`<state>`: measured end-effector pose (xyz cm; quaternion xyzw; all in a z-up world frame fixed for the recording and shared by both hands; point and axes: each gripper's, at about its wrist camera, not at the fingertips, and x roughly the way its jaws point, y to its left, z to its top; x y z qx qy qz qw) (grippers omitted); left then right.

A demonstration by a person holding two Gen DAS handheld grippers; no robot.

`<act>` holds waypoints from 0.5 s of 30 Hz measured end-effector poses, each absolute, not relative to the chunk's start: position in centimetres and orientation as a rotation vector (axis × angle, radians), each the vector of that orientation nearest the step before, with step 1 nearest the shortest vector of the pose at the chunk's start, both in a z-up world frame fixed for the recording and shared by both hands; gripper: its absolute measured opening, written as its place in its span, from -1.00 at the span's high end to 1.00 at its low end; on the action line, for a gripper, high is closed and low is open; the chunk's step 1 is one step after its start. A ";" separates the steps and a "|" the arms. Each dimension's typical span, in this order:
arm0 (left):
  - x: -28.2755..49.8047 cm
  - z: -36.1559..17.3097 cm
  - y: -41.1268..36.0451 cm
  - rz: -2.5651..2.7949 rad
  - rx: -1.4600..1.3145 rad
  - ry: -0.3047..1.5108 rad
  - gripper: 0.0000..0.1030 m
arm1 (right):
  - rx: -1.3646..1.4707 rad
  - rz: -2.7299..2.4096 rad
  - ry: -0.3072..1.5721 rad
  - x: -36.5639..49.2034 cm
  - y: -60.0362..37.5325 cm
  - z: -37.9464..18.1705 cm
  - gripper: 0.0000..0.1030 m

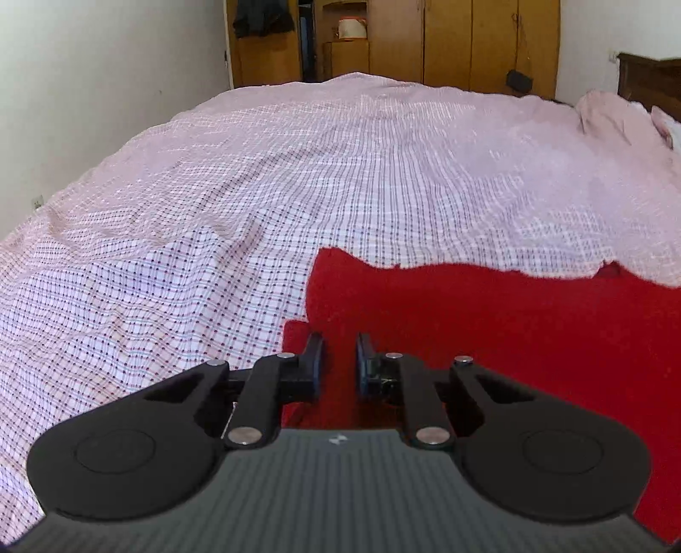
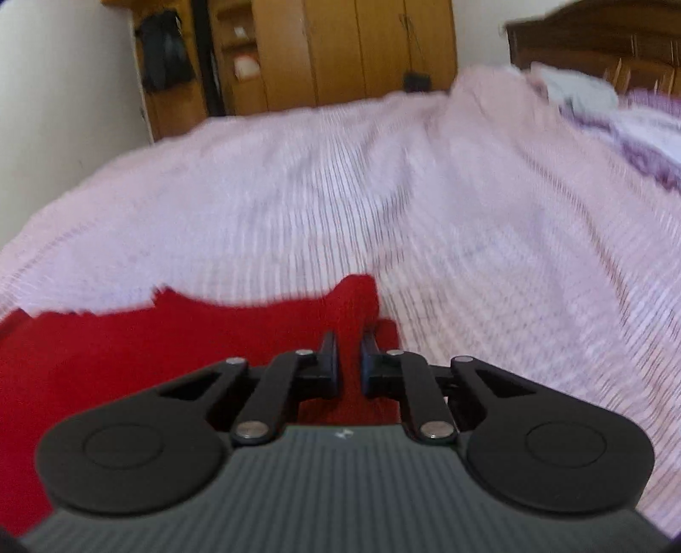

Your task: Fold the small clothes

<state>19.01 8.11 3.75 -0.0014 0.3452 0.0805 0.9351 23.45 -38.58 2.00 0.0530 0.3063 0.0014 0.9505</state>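
Two views face the same bed [image 1: 298,178], its pink checked cover filling most of each frame and running back to the wooden wardrobe [image 1: 468,42] along the far wall. On the cover's near part lies your red cloth [image 1: 489,332], spread flat with its long axis running across the bed from side to side, its far edge wavy and uneven. In the left view it reaches from the middle out past the right border; in the right view it reaches from the middle out past the left border, so you hold it at its two opposite ends. Your left gripper [image 1: 339,361] sits over the cloth's left end, where a raised corner stands up just beyond the fingers and a lower layer shows beneath it; red fabric fills the narrow gap between the fingers, so they look clenched on the cloth. Your right gripper [image 2: 349,361] is at the right end, likewise pinched on a fold of red that rises into a hump just past its tips. Only the left view is sharp enough to show the check pattern; the right view is blurred. Only the right view shows the purple and white bedding [image 2: 638,140] and more of the dark headboard [image 2: 596,38].
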 end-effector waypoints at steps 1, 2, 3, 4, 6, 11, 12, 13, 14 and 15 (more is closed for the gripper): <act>19.0 3.6 8.1 0.165 0.002 0.705 0.59 | 0.104 0.001 0.623 23.3 -38.5 1.5 0.71; 18.9 3.6 8.3 0.165 0.004 0.704 0.56 | 0.100 0.001 0.620 23.2 -38.5 1.4 0.70; 18.8 3.6 8.3 0.165 0.003 0.704 0.55 | 0.097 0.001 0.621 23.1 -38.4 1.5 0.70; 18.7 3.7 8.4 0.164 0.000 0.706 0.54 | 0.098 0.003 0.623 23.1 -38.4 1.7 0.67; 18.4 4.3 8.6 0.167 -0.002 0.710 0.39 | 0.114 0.005 0.632 23.0 -38.6 2.4 0.61; 16.1 6.3 9.6 0.148 -0.033 0.736 0.25 | 0.256 0.013 0.619 20.9 -40.2 4.9 0.10; 15.6 6.7 9.7 0.143 -0.037 0.746 0.18 | 0.282 0.023 0.613 20.2 -40.5 5.6 0.09; 15.1 7.0 9.8 0.140 -0.037 0.751 0.14 | 0.307 0.034 0.610 19.5 -40.7 6.3 0.09; 14.5 7.3 9.7 0.134 -0.033 0.758 0.06 | 0.327 0.040 0.612 19.1 -40.7 6.8 0.07; 14.0 7.6 9.7 0.130 -0.027 0.761 0.02 | 0.344 0.047 0.616 18.4 -40.8 7.4 0.06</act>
